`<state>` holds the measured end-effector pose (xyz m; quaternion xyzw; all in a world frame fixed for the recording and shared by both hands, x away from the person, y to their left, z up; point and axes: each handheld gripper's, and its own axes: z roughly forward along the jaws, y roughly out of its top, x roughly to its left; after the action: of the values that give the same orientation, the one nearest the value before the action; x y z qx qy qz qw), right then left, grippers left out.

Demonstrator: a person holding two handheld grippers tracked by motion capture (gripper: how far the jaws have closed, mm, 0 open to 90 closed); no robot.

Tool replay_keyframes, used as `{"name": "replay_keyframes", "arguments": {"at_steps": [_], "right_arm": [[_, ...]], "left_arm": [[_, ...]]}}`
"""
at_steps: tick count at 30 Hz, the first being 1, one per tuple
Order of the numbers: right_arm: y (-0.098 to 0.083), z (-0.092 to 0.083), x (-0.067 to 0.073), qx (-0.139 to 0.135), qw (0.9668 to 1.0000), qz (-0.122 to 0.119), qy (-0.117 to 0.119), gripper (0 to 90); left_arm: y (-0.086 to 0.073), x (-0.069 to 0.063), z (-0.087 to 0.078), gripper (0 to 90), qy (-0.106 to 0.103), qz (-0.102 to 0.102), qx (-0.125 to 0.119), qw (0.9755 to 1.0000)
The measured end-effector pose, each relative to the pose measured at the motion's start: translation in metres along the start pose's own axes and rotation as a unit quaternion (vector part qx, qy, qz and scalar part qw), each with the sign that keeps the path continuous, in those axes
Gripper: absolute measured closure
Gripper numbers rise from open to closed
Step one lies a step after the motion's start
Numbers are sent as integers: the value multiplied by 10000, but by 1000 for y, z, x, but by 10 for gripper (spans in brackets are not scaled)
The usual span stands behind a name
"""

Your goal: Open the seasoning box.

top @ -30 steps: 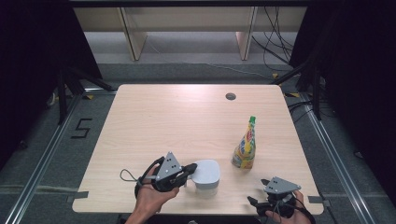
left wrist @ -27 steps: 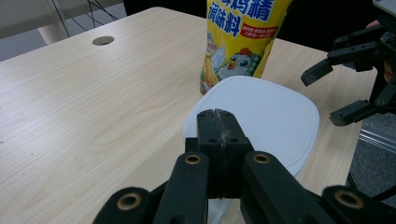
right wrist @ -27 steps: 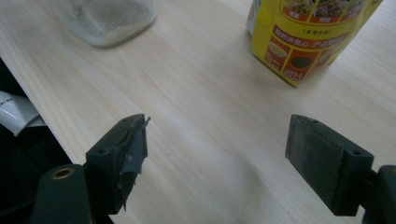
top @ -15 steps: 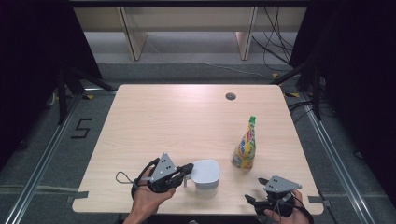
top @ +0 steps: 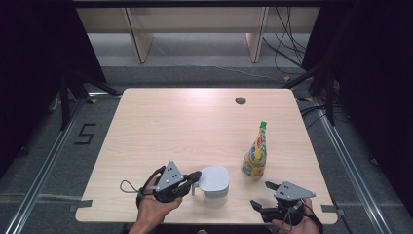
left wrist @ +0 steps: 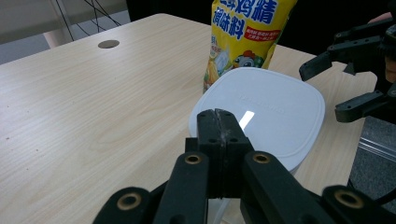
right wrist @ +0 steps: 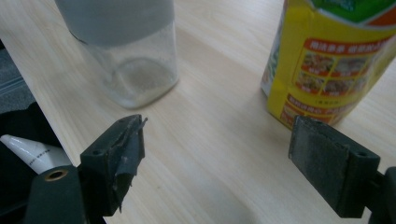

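Left gripper, in the high view, rests at the near edge of the table with its jaws pressed together, tips touching the left side of the white-lidded jar; nothing shows between them. Compared with a second ago, this hand and the jar sit in the same place. Right gripper hovers at the near right corner, jaws spread wide, having just opened a touch further, with nothing in them. The yellow seasoning pouch stands upright just right of the jar and beyond the right gripper.

From the left gripper view, the closed jaws meet over the jar's lid, the pouch behind.

From the right gripper view, the gaping jaws frame bare table between the clear jar and the pouch, so a reach for the pouch looks likely next.
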<state>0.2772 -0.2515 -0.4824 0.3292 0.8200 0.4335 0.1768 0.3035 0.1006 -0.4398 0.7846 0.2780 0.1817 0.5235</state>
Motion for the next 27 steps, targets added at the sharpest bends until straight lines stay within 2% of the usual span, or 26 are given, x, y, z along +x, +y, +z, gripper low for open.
{"name": "replay_keyframes", "arguments": {"at_steps": [6, 7, 8, 9, 11, 12, 16, 17, 18, 19, 21, 22, 24, 25, 26, 27], "right_arm": [[6, 2, 5, -169, 9998, -38, 72, 193], [7, 3, 4, -216, 9996, -167, 106, 208], [9, 3, 7, -226, 9996, -71, 170, 226], [10, 3, 8, -253, 9995, -89, 177, 236], [13, 6, 7, -276, 9991, -265, 175, 268], [15, 8, 8, -215, 9992, -257, 235, 310], [18, 12, 8, -183, 9989, -326, 293, 359], [20, 12, 9, -150, 9990, -248, 343, 398], [22, 12, 9, -211, 9988, -322, 315, 418], [23, 14, 9, -261, 9982, -370, 390, 444], [25, 13, 11, -272, 9983, -353, 379, 503], [25, 13, 11, -272, 9983, -353, 379, 503], [29, 13, 12, -347, 9972, -523, 415, 561], [30, 13, 12, -385, 9970, -532, 408, 579], [31, 12, 14, -372, 9974, -461, 411, 595], [33, 13, 14, -415, 9965, -588, 422, 615]], "left_arm": [[-1, 0, 0, 891, -22, -60, -40, 10000], [-1, 1, 0, 891, -43, 22, -46, 10000], [-1, 1, 0, 892, -43, 45, -44, 10000], [-1, 1, 0, 892, -43, 40, -45, 10000], [-1, 1, 0, 891, -40, 43, -47, 10000], [-1, 1, 0, 891, -32, 45, -55, 10000], [-2, 0, 0, 892, 0, -52, -59, 10000], [-2, 0, 0, 891, 1, -48, -61, 10000], [-2, 1, 0, 891, -16, -66, -71, 10000], [-3, 1, 0, 891, -22, -82, -87, 9999], [-3, 1, 0, 891, -19, -119, -110, 9999], [-4, 1, -1, 891, -15, -109, -104, 9999], [-4, 2, -1, 891, -19, -92, -94, 9999], [-4, 3, -1, 892, -23, -28, -84, 10000], [-5, 1, -2, 891, 18, -133, -79, 9999], [-5, 2, -2, 891, 38, -81, -72, 9999]]}}
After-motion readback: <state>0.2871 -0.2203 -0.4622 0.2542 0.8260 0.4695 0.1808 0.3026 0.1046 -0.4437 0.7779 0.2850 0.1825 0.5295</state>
